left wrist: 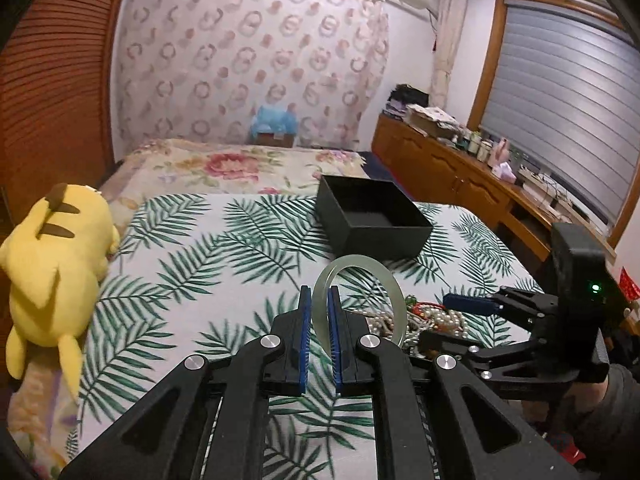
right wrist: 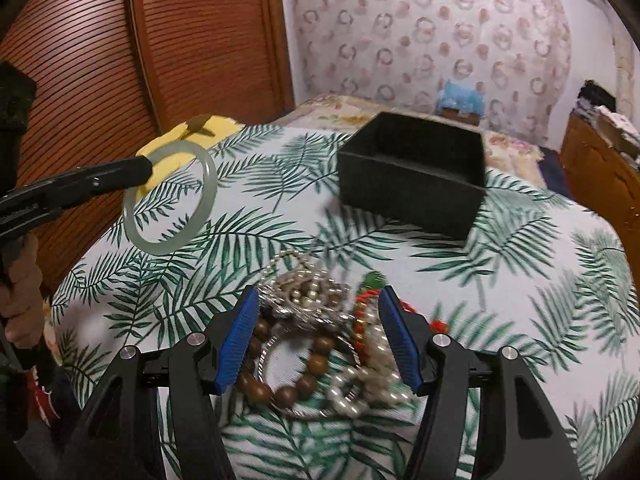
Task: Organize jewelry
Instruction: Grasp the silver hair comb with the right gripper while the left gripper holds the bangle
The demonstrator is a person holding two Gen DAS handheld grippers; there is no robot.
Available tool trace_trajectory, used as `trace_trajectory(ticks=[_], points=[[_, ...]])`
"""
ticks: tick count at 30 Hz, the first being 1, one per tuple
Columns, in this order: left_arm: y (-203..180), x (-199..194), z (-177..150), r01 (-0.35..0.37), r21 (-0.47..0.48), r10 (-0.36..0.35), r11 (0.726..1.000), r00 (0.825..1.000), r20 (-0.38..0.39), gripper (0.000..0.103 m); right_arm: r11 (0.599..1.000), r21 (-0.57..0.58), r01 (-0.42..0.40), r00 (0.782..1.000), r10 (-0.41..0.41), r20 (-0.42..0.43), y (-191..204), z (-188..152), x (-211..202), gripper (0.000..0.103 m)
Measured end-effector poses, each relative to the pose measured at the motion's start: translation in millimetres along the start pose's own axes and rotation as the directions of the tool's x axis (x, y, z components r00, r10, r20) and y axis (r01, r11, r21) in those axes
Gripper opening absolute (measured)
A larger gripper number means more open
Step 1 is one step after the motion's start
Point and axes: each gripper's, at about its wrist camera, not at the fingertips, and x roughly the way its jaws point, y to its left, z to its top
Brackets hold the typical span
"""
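The left gripper (left wrist: 319, 300) is clamped on the rim of a pale green jade bangle (left wrist: 352, 280), its blue pads nearly together. The bangle is lifted clear of the bed (left wrist: 168, 280); in the left wrist view it stands on edge, turned nearly edge-on, and in the right wrist view its open face shows. The right gripper (right wrist: 316, 300) is released, jaws wide apart and gripping nothing, hovering over the jewelry pile (right wrist: 320, 340) near the bed's near edge: brown wooden beads, pearls, red beads and silver chains, tangled. Farther back, toward the bed's right side, sits an open black box (right wrist: 412, 196). A yellow plush toy (left wrist: 56, 264) lies along the left edge.
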Motion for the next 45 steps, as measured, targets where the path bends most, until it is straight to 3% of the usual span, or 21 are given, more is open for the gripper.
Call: trace_trajectory(ticks=[15,20,28,29,30,36,40,42,44,45], points=[[9,-2,-6,-0.01,-0.018,0.01,1.0,1.0,0.005,0.007,0.998,-0.058,0.0,0.992,-0.007,-0.124,10,12,44,0.066],[9,-2,-6,-0.009,-0.016,0.009,1.0,1.0,0.005,0.007,0.998,-0.067,-0.011,0.994,0.003,-0.11,9,12,38,0.059],[9,2,-9,-0.011,-0.012,0.011,1.0,1.0,0.001,0.007,0.996,-0.084,-0.028,0.997,0.022,-0.069,10,15,19,0.057],[9,2,-8,-0.011,-0.012,0.011,1.0,1.0,0.0,0.007,0.996,-0.085,-0.03,0.998,0.025,-0.06,10,16,17,0.042],[9,2,-8,-0.011,-0.012,0.011,1.0,1.0,0.0,0.007,0.996,-0.09,-0.027,0.998,0.022,-0.053,10,17,15,0.034],[10,2,-9,-0.011,-0.012,0.011,1.0,1.0,-0.001,0.007,0.994,-0.108,0.006,0.999,-0.011,-0.045,5,23,13,0.031],[9,3,-8,-0.008,-0.013,0.008,1.0,1.0,-0.002,0.007,0.996,-0.085,-0.001,0.999,-0.003,-0.048,0,21,18,0.031],[9,2,-8,-0.01,-0.013,0.01,1.0,1.0,-0.001,0.007,0.997,-0.074,-0.004,0.999,0.0,-0.049,-1,22,20,0.041],[9,2,-8,-0.01,-0.014,0.01,1.0,1.0,-0.001,0.007,0.997,-0.068,-0.026,0.999,0.022,-0.049,-1,23,25,0.06],[9,2,-8,-0.011,-0.015,0.011,1.0,1.0,-0.001,0.007,0.997,-0.069,-0.029,0.998,0.025,-0.055,-1,23,28,0.062]])
